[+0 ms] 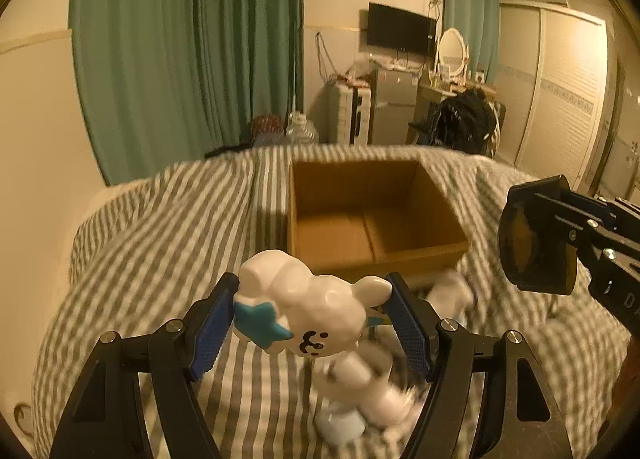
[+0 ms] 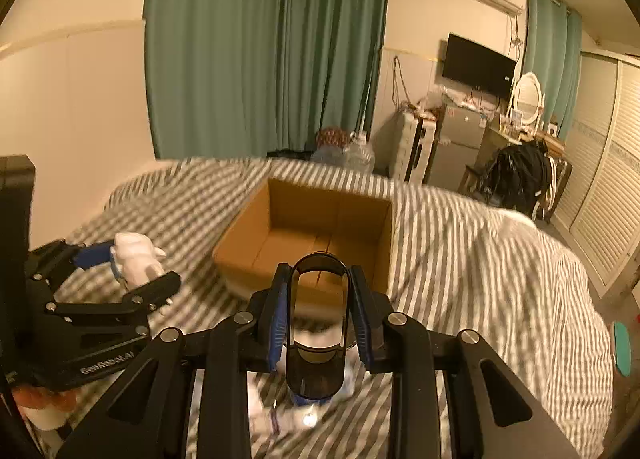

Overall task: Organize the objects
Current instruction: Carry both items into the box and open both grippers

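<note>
My left gripper is shut on a white toy figure with a blue star and a smiling face, held above the striped bed. It also shows in the right wrist view. My right gripper is shut on a dark see-through oval case, seen in the left wrist view at the right. An open cardboard box sits on the bed just beyond both grippers; its inside looks bare.
Several blurred white items lie on the grey striped bed cover under the grippers. Green curtains, a small fridge, a chair with a black bag and a wardrobe stand beyond the bed.
</note>
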Available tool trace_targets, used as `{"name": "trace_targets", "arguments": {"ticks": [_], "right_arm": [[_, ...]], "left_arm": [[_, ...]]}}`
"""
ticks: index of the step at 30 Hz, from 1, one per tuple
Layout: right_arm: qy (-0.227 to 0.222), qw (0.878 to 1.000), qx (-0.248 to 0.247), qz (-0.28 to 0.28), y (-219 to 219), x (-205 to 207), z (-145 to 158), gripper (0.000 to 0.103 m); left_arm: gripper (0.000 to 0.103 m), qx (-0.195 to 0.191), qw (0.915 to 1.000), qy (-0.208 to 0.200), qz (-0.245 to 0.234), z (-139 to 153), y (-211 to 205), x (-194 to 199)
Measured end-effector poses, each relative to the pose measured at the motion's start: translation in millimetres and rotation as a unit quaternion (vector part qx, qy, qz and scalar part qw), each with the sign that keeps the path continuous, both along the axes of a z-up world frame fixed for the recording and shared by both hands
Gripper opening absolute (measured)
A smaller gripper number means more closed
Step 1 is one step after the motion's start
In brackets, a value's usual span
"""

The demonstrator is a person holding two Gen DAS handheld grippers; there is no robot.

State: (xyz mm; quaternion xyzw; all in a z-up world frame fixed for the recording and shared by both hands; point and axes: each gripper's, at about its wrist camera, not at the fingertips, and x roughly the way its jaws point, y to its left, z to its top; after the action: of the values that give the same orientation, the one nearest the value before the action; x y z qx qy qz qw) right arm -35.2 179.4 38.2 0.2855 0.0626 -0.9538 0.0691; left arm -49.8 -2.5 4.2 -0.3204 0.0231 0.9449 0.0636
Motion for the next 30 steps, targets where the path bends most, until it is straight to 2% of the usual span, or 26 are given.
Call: {"name": "trace_targets", "arguments": {"ticks": [7, 12, 15, 21, 25, 30], "right_arm": [[0.028, 1.000, -0.008, 0.005, 10, -51, 40, 0.028], [0.025, 1.000, -0.002, 0.006, 13, -98, 41, 0.028], [0.010, 1.000, -0.010, 0.009, 14, -130, 28, 0.028], [-0.037, 0.999, -0.012, 0.011, 16, -185, -20, 0.028], [-0.073, 0.997, -0.017, 0.010, 22, -208, -57, 0.028], [-0.096, 0.995, -0.032, 0.008, 27, -219, -77, 0.028]], "left_arm": [[0.075, 0.009, 0.9994, 0.025, -0.022, 30, 16, -58], [0.075, 0.008, 0.9986, 0.031, -0.042, 28, 29, -108], [0.075, 0.000, 0.9985, 0.022, -0.051, 13, 35, -135], [0.075, -0.020, 0.9981, -0.019, -0.056, -34, 43, -178], [0.075, -0.030, 0.9973, -0.032, -0.059, -59, 44, -189], [0.077, -0.035, 0.9966, -0.039, -0.063, -74, 46, -193]]}}
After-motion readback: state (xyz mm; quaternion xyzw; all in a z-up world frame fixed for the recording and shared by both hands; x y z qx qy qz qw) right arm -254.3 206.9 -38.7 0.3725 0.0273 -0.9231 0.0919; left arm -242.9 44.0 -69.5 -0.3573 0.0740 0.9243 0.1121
